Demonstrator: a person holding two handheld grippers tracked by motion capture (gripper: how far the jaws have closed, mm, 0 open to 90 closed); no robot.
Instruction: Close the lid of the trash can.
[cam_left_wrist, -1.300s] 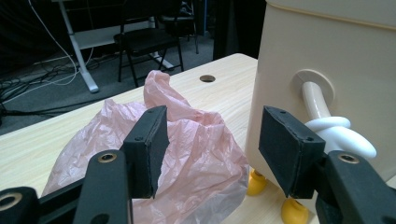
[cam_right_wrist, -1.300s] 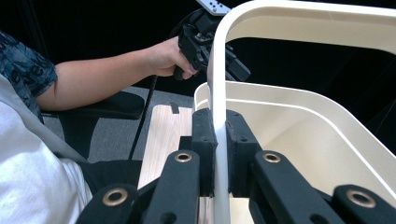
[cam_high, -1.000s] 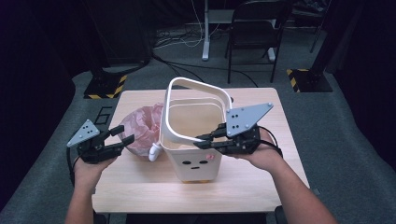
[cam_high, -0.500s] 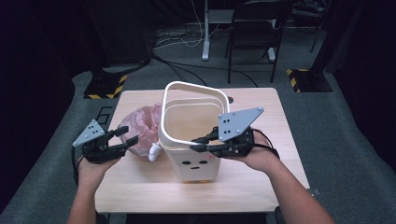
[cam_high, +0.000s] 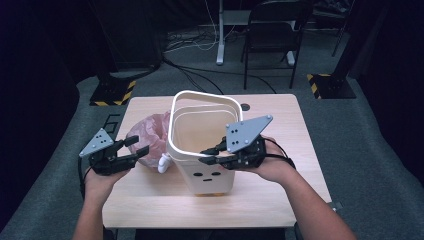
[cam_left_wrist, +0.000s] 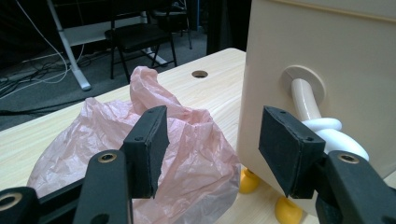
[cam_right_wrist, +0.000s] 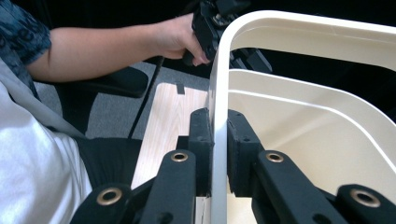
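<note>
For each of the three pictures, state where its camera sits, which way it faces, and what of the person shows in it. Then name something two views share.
High view: above the person, looking forward and down at the table; both forearms show.
Left gripper view: on the left gripper, facing the pink bag.
Right gripper view: on the right gripper, jaws around the bin's frame; the other hand beyond.
Shared: the bin.

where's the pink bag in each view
High view: the pink bag lies left of centre on the table, against the left side of the bin.
Left gripper view: the bag sits lower left, behind the left jaw.
Right gripper view: not in it.
Shared landmark: the cream bin, in all three.
</note>
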